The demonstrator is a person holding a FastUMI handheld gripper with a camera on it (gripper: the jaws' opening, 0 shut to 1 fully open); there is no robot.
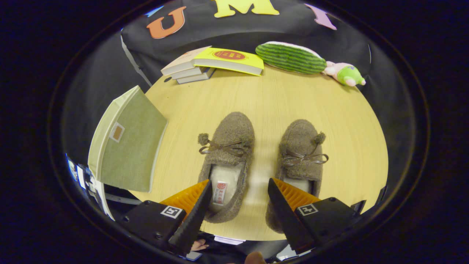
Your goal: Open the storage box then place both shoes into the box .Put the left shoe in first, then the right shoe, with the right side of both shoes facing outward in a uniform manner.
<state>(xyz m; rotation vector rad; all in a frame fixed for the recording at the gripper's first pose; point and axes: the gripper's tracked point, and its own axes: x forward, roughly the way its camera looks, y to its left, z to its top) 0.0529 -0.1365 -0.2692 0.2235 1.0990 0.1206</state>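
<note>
Two brown fuzzy slippers with bows and pom-poms lie side by side on the round wooden table [263, 99], toes pointing away from me. The left shoe [229, 146] lies just ahead of and partly between my fingers; the right shoe [302, 146] lies partly under the right finger. My gripper [240, 187] hovers above their heels, open, holding nothing. A green fabric storage box [128, 143] with its lid closed stands at the table's left edge, to the left of the left shoe.
Beyond the shoes, at the far edge, lies a stack of books [212, 64] with a yellow one on top. To its right are a watermelon-patterned plush [291, 58] and a small pink-and-green plush toy [346, 74].
</note>
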